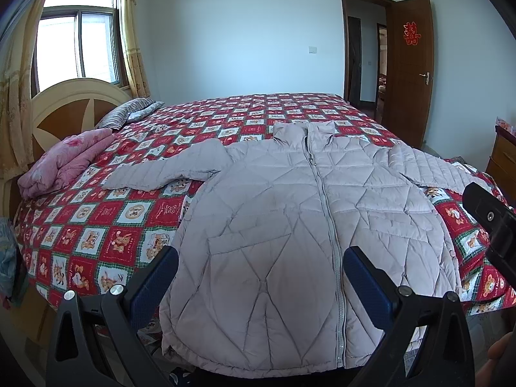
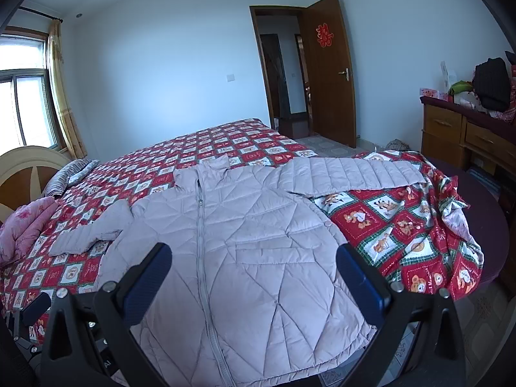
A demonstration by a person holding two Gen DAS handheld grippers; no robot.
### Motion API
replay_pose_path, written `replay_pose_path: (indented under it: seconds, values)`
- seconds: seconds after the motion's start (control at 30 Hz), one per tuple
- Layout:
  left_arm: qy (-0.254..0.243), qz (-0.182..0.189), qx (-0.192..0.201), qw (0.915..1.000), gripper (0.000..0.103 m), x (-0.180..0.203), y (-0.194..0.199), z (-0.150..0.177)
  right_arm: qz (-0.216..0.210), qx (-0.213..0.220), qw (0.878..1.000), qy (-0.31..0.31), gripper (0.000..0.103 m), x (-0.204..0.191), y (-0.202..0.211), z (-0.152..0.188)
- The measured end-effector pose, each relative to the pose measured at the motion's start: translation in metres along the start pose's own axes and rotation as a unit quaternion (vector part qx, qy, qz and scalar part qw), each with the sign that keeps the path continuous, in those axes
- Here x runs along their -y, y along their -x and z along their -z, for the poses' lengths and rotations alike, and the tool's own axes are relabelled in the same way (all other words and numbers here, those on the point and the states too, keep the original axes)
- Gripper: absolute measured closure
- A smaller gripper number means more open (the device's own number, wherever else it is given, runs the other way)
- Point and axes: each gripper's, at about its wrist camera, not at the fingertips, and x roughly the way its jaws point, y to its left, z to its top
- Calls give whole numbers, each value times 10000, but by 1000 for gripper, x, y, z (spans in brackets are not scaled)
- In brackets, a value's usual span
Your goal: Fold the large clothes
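Note:
A pale lilac quilted puffer jacket (image 1: 290,225) lies flat, front up and zipped, on a bed with a red checked cartoon cover (image 1: 96,225). Its sleeves spread out to both sides and its hem hangs over the near bed edge. The jacket also shows in the right wrist view (image 2: 251,242). My left gripper (image 1: 261,258) is open and empty, held above the jacket's lower part. My right gripper (image 2: 254,254) is open and empty, above the jacket's middle. The right gripper also shows at the right edge of the left wrist view (image 1: 493,222).
A folded pink quilt (image 1: 61,164) and a striped pillow (image 1: 125,114) lie by the headboard (image 1: 64,103) at the left. A wooden dresser (image 2: 464,135) with clutter stands at the right. An open brown door (image 2: 329,74) is at the far wall. The bed cover bunches at the right corner (image 2: 451,213).

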Motion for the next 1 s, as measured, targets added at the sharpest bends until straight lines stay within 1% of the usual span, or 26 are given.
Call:
replay_pose_path:
  seconds: [0.13, 0.27, 0.4, 0.47, 0.53, 0.63, 0.7, 0.77, 0.8, 0.83, 0.9, 0.93, 0.97, 1.0]
  values:
    - [-19, 28, -54, 10000, 1, 1, -5, 0, 43, -58, 10000, 2, 0, 1, -6, 1]
    - [-25, 71, -223, 9997, 1, 1, -20, 1, 111, -245, 9996, -53, 0, 7, -21, 3]
    - [-58, 199, -399, 9990, 1, 3, -38, 5, 200, -433, 9988, -132, 0, 15, -39, 11]
    - [-74, 385, -487, 9980, 1, 5, -50, 8, 264, -614, 9977, -132, 0, 20, -52, 15]
    - [-98, 680, -592, 9959, 1, 5, -67, 9, 302, -822, 9961, -136, 0, 29, -69, 19]
    - [-37, 880, -627, 9941, 1, -5, -94, 3, 230, -909, 9947, -412, 0, 54, -84, 16]
    - [60, 775, -661, 9948, 1, -16, -119, -11, 308, -1029, 9912, -778, 0, 87, -98, 1]
    - [48, 613, -680, 9958, 1, -26, -143, -30, 340, -1036, 9864, -1231, 0, 125, -109, -20]
    - [25, 532, -665, 9964, 1, -31, -154, -40, 357, -979, 9830, -1513, 0, 151, -115, -35]
    - [10, 425, -638, 9971, 1, -37, -167, -51, 370, -926, 9806, -1686, 0, 170, -119, -45]
    - [55, 179, -484, 9987, 1, -53, -193, -73, 427, -817, 9705, -2227, 1, 226, -139, -72]
    - [85, 77, -422, 9990, 1, -59, -203, -80, 476, -767, 9655, -2441, 7, 245, -146, -79]
    - [125, -38, -367, 9992, 1, -66, -215, -87, 606, -694, 9572, -2744, 11, 273, -157, -86]
    - [160, -87, -332, 9993, 1, -72, -227, -92, 781, -649, 9479, -3019, 19, 301, -169, -91]
